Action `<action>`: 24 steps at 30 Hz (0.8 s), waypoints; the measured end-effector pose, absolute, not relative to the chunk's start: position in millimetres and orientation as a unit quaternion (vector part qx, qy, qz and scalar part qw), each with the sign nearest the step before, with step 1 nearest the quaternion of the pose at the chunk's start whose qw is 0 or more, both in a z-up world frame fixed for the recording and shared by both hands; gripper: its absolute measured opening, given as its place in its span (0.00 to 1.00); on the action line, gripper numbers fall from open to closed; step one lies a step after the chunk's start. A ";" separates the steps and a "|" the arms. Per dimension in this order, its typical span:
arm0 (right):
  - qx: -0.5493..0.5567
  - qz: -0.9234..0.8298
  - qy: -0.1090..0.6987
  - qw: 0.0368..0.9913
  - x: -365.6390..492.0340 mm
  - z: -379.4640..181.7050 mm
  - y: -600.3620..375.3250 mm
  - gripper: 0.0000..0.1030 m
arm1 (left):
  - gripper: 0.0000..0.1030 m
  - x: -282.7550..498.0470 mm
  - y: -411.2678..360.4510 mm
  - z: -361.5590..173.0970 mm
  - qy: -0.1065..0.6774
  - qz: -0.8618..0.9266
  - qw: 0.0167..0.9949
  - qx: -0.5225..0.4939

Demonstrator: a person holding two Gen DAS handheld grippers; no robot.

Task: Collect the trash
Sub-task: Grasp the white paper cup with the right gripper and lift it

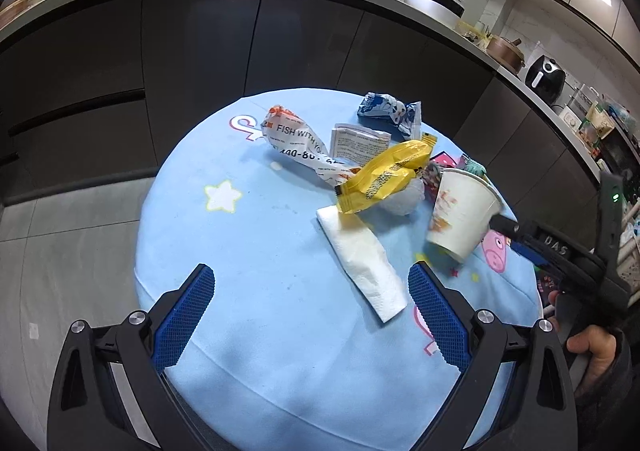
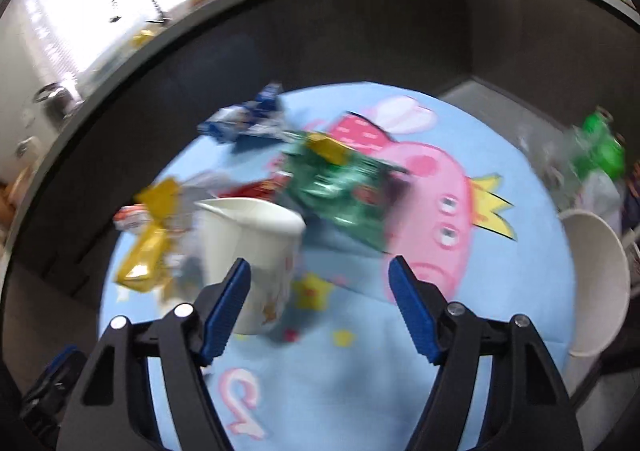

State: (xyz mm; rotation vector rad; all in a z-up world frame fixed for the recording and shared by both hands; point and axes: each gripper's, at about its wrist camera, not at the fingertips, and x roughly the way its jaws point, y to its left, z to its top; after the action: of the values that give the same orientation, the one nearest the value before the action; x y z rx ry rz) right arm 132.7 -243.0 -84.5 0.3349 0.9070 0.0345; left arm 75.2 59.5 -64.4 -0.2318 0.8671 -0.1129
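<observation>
Left wrist view shows the left gripper (image 1: 311,291) spread wide and empty above the near edge of the blue cartoon tablecloth (image 1: 240,251), with a white paper napkin (image 1: 362,259) lying flat just ahead of its fingertips. Beyond the napkin, the paper cup (image 1: 460,211) leans tilted, the right gripper (image 2: 320,291) wide open beside it, one pad touching its wall; a careless nudge could likely tip the light cup into the pile. Behind the cup lie a yellow wrapper (image 1: 384,175), a green wrapper (image 2: 344,191), a printed white bag (image 1: 300,143) and, farthest, a blue-and-white packet (image 1: 390,111): all crumpled, thin, easily scattered.
</observation>
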 end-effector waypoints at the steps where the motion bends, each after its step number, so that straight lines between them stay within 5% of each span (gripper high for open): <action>1: 0.168 0.012 0.438 0.883 130.9 -87.1 -249.9 0.70 | 0.91 76.0 56.2 -63.7 0.419 -0.058 0.900 -0.109; 14: 0.072 0.087 0.434 0.894 118.1 -99.6 -202.5 0.71 | 0.91 73.6 33.1 -55.2 0.414 -0.079 0.902 -0.089; 18: 0.077 0.095 0.452 0.884 125.8 -107.7 -202.8 0.52 | 0.91 74.8 38.0 -57.4 0.419 -0.074 0.900 -0.099; 21: 0.192 0.156 0.462 0.851 121.4 -97.0 -216.1 0.52 | 0.91 75.4 39.2 -58.0 0.419 -0.071 0.900 -0.101; 24: 0.419 0.242 0.459 0.745 121.6 -102.1 -239.4 0.52 | 0.91 76.8 38.4 -59.3 0.422 -0.075 0.897 -0.108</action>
State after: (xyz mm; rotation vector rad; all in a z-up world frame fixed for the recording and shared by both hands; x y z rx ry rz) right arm 121.6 -239.4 -102.1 0.9168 1.0056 0.5303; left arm 76.8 38.4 -59.3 -0.2233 0.8741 -0.1544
